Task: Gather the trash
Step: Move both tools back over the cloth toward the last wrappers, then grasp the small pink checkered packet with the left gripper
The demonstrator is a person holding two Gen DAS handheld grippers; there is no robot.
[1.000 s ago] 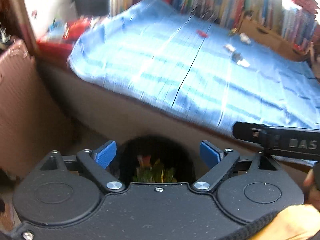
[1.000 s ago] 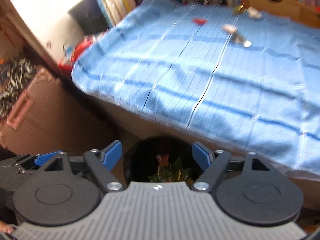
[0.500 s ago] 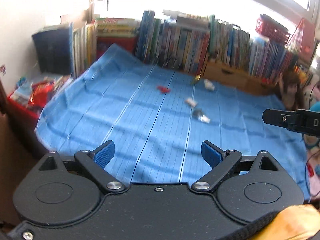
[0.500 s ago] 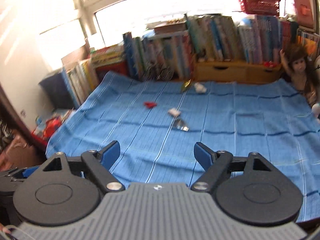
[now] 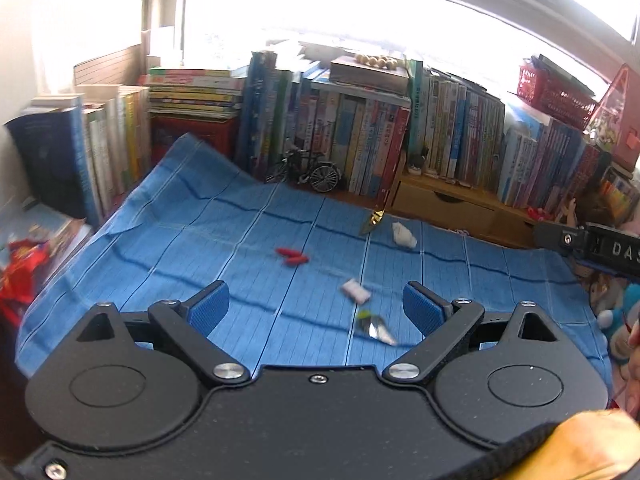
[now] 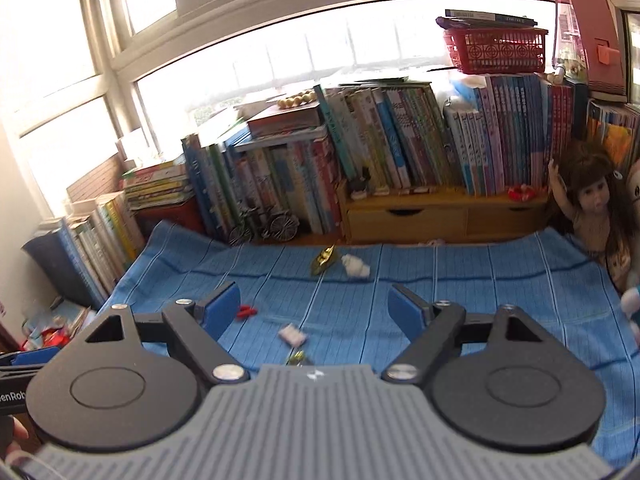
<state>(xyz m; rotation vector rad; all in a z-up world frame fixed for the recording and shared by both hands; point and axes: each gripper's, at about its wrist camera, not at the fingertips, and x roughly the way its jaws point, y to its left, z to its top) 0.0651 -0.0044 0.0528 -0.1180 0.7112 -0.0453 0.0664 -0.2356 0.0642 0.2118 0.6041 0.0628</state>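
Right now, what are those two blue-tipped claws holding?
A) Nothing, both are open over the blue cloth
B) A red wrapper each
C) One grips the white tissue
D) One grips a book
A: the left gripper and the right gripper both stand wide open with nothing between their pads, and the scraps, such as the red wrapper and the white tissue, lie on the blue cloth.

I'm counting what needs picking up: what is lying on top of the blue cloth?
On the blue cloth: a red scrap, a pink wrapper, a silver wrapper, a gold wrapper and a white wad. The gripper body hides the near edge.
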